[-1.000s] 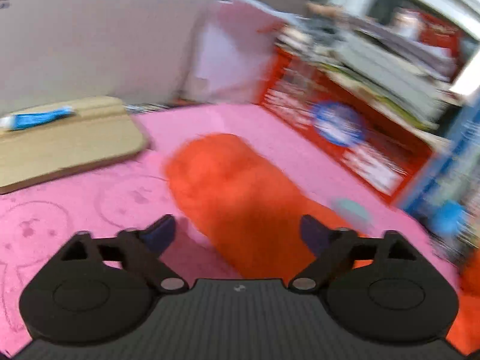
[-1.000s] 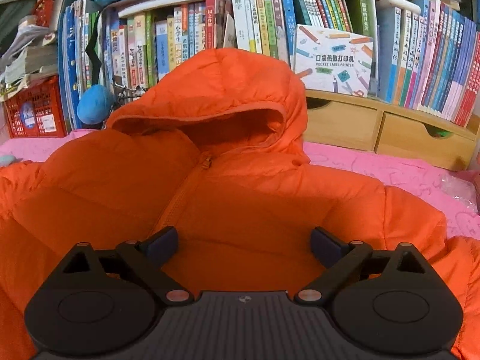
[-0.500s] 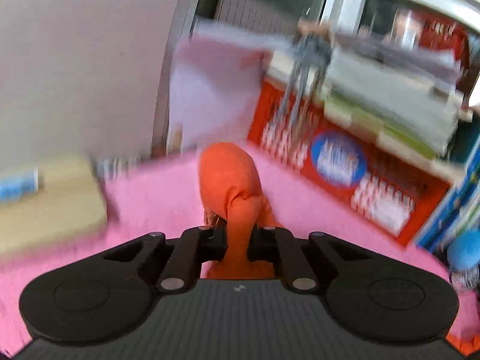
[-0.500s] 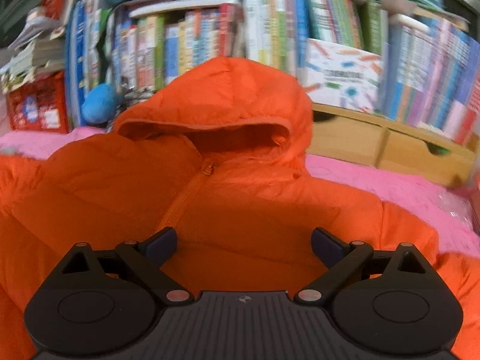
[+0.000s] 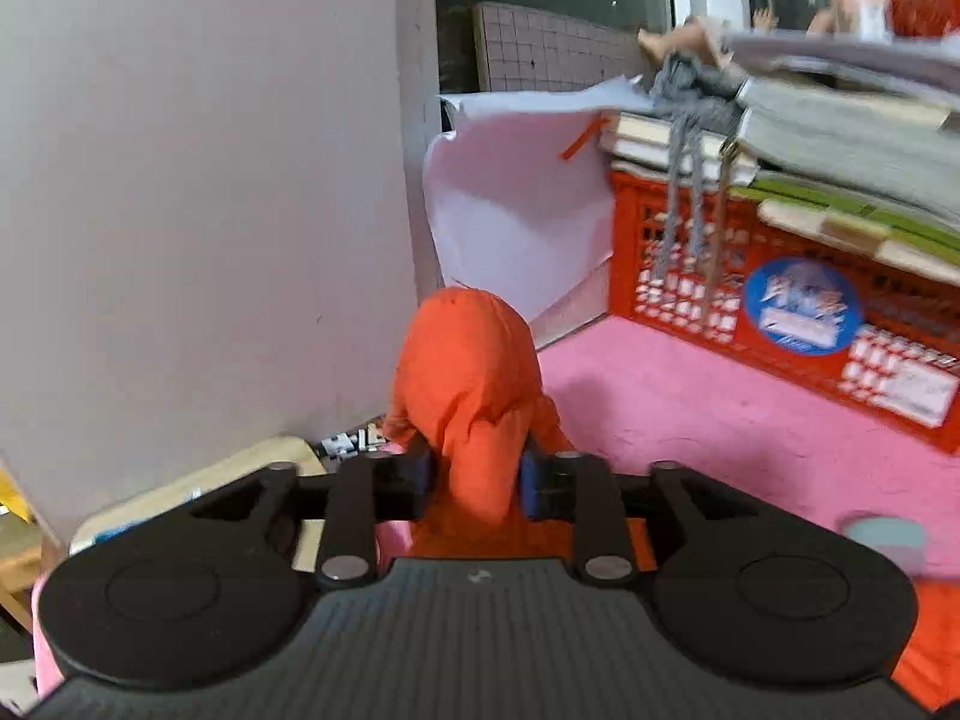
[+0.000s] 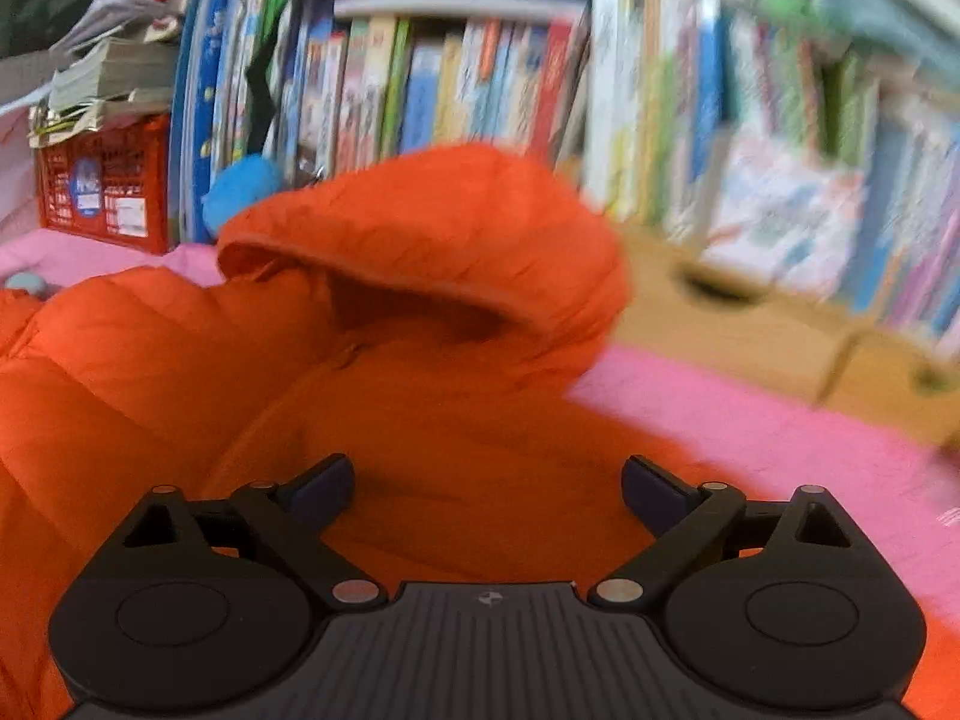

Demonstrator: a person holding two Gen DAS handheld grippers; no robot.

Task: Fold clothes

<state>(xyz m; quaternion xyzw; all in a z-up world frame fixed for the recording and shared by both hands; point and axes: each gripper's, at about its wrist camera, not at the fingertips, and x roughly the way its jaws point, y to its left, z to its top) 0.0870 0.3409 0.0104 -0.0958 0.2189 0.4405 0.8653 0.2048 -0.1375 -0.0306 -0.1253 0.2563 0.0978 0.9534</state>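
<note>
Pink table [image 6: 750, 438] carries orange hooded jacket [image 6: 252, 372], spread flat, front up, hood [image 6: 432, 234] toward bookshelf [image 6: 456, 78]; red crate [image 5: 780, 300] at far corner

Left claw [image 5: 471, 480] pinching bunched sleeve end [image 5: 468, 372]; jaws just eased wider, fabric between pads, sleeve lifted off table

Right claw [image 6: 486, 486] spread wide, nothing between pads, hovers over jacket chest

Progress: early. Jacket body unfolded, hood unfolded, only one sleeve picked up. Left to do, by judgement: sleeves across chest, hood down, body folded over
</note>
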